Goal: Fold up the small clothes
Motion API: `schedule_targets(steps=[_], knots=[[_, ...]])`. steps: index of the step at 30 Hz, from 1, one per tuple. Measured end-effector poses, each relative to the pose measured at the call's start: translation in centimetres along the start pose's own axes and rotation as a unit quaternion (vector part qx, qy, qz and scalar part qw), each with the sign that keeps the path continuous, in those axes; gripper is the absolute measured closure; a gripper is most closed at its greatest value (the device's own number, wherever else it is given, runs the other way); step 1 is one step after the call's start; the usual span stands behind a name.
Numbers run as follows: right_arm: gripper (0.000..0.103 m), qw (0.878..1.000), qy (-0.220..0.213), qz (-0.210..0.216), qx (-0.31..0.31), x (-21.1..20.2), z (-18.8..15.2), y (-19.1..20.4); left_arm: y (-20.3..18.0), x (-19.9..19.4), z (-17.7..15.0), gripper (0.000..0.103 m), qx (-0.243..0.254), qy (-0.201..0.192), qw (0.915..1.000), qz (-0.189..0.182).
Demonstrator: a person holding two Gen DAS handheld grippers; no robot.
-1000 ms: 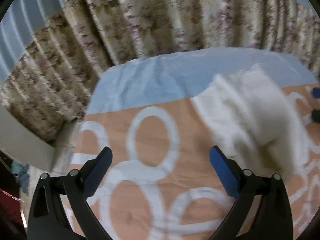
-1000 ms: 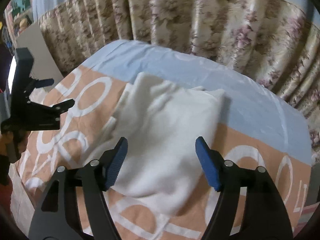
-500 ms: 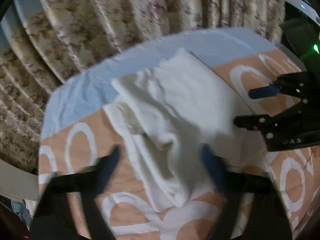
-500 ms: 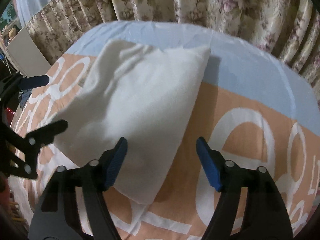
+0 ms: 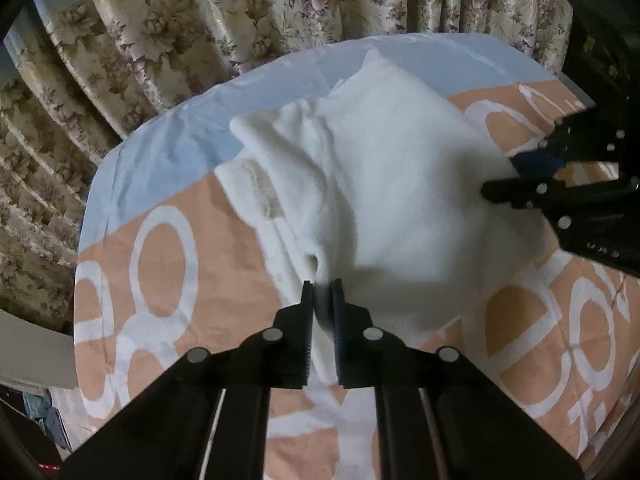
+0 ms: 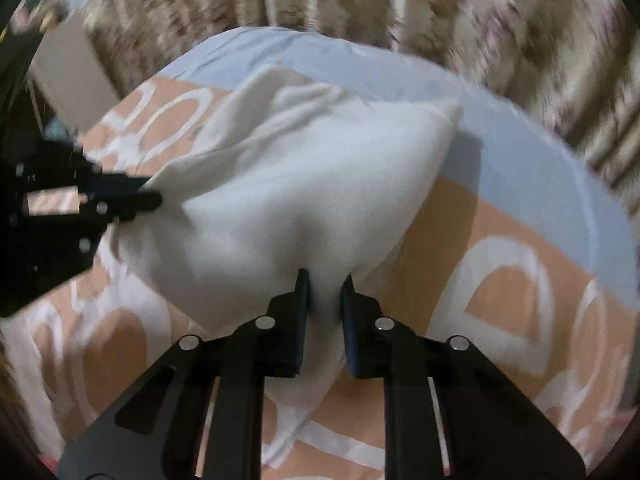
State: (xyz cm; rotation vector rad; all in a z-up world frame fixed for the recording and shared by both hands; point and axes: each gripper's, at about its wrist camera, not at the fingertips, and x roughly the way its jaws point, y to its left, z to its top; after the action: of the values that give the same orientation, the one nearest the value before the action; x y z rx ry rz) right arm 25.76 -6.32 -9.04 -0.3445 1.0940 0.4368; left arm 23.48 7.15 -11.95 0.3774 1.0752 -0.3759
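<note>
White fleece garment lies rumpled on the orange-and-blue bed sheet, its near edge pinched by both the left claw and right claw, so the fold is starting; next, lift and carry that edge across evenly.

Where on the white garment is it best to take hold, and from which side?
At its near edge, from the front, as both do now: the left claw and right claw each pinch a raised fold of the white garment.
</note>
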Motion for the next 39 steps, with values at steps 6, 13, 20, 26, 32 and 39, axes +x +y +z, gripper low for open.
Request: schedule_targets(steps=[6,13,20,26,32,39], knots=[[0.087,0.996,0.036,-0.041,-0.071,2.4,-1.3,0.5,0.3,1.6,-2.2,0.094,-0.031,0.014,0.9993,-0.015],[0.079,0.996,0.026,-0.046,-0.070,2.3,-1.8,0.3,0.1,0.2,-1.3,0.068,-0.033,0.002,0.9994,0.015],[0.042,1.000,-0.025,-0.005,-0.004,-1.0,-0.6,-2.1,1.8,-1.9,0.8,0.022,-0.059,-0.018,0.9978,0.022],[0.017,0.996,-0.054,0.020,0.062,-1.5,0.0,-3.8,1.7,-0.8,2.1,0.019,-0.067,-0.011,0.9977,0.002],[0.015,0.993,-0.048,0.032,0.101,-0.2,-0.2,-4.9,2.0,1.6,2.3,0.016,-0.081,0.010,0.9965,-0.019],[0.014,0.990,-0.046,0.035,0.131,0.9,0.0,-5.9,2.7,4.0,1.9,0.015,-0.083,0.034,0.9955,-0.030]])
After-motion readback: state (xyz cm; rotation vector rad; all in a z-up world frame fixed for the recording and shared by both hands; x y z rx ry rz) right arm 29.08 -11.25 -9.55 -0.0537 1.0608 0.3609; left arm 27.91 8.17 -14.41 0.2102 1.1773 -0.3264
